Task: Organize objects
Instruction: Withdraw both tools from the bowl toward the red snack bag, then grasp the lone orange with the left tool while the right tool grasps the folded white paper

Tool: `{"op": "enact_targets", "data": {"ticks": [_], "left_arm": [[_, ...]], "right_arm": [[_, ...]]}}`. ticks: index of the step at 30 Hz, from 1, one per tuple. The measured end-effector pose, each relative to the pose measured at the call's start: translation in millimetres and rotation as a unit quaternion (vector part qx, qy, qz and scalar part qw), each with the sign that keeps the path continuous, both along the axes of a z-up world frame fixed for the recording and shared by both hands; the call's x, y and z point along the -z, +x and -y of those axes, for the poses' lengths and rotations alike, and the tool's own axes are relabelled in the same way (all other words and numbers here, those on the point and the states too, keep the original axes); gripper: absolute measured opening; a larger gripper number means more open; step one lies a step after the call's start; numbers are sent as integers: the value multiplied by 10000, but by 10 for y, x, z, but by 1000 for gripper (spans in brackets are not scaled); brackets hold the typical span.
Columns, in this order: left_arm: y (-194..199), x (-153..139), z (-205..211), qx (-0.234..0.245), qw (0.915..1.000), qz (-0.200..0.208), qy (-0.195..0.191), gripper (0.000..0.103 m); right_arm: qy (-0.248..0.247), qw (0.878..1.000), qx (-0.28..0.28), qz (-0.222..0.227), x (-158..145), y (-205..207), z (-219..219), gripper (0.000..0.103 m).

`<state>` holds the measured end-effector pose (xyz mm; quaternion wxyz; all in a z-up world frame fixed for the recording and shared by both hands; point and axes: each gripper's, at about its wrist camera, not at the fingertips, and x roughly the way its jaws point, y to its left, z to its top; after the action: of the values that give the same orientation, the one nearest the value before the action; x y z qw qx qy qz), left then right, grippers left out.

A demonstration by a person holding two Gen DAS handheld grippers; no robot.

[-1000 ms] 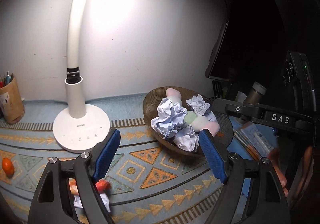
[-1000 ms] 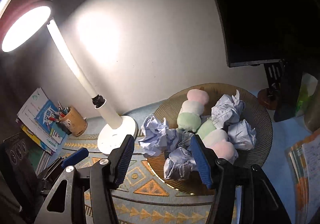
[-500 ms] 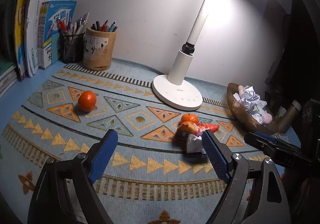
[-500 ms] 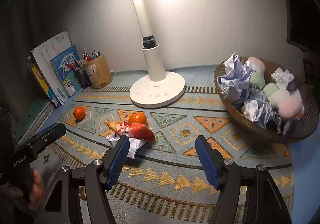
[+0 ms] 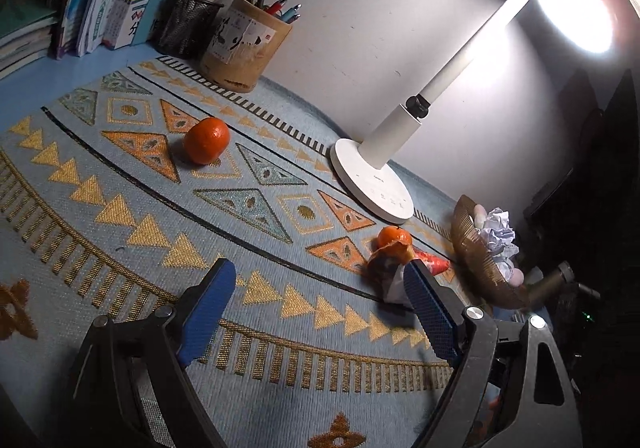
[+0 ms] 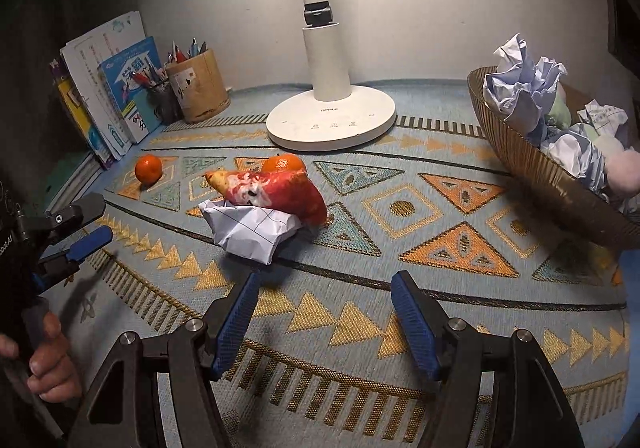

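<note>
Both grippers hover with fingers apart, empty — the right gripper (image 6: 324, 312) faces the folded paper (image 6: 250, 230) under what looks like a red wrapper (image 6: 276, 189) on the table (image 6: 440, 288); the left gripper (image 5: 316, 308) waits. Next, probably, close on the paper.

Left wrist view looks low across the patterned mat (image 5: 120, 207) from its near left edge, tilted, facing the lamp (image 5: 376, 183) at right of frame. Right wrist view faces the lamp base (image 6: 332, 123) head-on, close over the mat (bowl (image 6: 532, 167) at right edge). Both share lamp, tangerines, red wrapper (image 6: 276, 187) and pen cup (image 6: 200, 87)
</note>
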<state>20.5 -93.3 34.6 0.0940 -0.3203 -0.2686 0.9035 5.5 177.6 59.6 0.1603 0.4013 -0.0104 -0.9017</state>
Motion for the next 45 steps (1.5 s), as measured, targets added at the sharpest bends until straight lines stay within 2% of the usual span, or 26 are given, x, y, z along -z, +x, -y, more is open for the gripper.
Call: {"op": "enact_targets", "data": {"ticks": [5,9,13,15,17,19,22,24,25,27,28,30,34,40,41,42,45], "left_arm": [[-11,-38,-95,-65,9989,10,-469,85],[-38,-122,49,-199,9962,143,-834,85],[-314,-244,406,-34,9906,410,-1307,85],[-497,-243,587,-168,9871,434,-1530,85],[-694,-196,690,-73,9867,478,-1549,85],[-859,-134,667,61,9844,509,-1683,85],[-1057,-30,520,154,9742,612,-2169,83],[-1130,17,444,204,9701,632,-2333,81],[-1147,33,425,219,9703,628,-2327,77],[-1173,72,405,276,9711,670,-2276,61],[-1187,96,398,295,9707,716,-2273,48],[-1198,138,386,339,9697,815,-2277,33],[-1080,80,355,382,9722,703,-2200,32],[-751,-45,181,538,9750,543,-2087,32],[-684,-73,148,563,9761,506,-2037,32],[-620,-97,102,585,9773,470,-1979,32],[-423,-183,-55,663,9814,272,-1781,32]], "right_arm": [[-140,9999,91,-40,-50,16,-13,67],[-521,9982,7,287,-54,14,135,69],[-314,9983,103,476,-22,-61,417,71],[-300,9977,217,574,11,-131,510,71],[-355,9970,310,620,45,-189,566,71],[-249,9972,391,591,80,-235,626,71],[-102,9972,494,560,113,-281,673,71],[-20,9977,506,440,91,-279,694,71],[-3,9980,487,403,85,-279,704,71],[50,9982,465,381,87,-286,729,69],[73,9983,444,379,90,-292,745,66],[122,9983,430,376,99,-297,764,54],[-51,9984,389,403,100,-302,728,38],[-504,9979,304,272,1,-177,564,34],[-564,9978,246,240,-26,-116,523,18],[-626,9976,187,234,-53,-53,476,15],[-732,9969,172,242,-114,128,285,15]]}}
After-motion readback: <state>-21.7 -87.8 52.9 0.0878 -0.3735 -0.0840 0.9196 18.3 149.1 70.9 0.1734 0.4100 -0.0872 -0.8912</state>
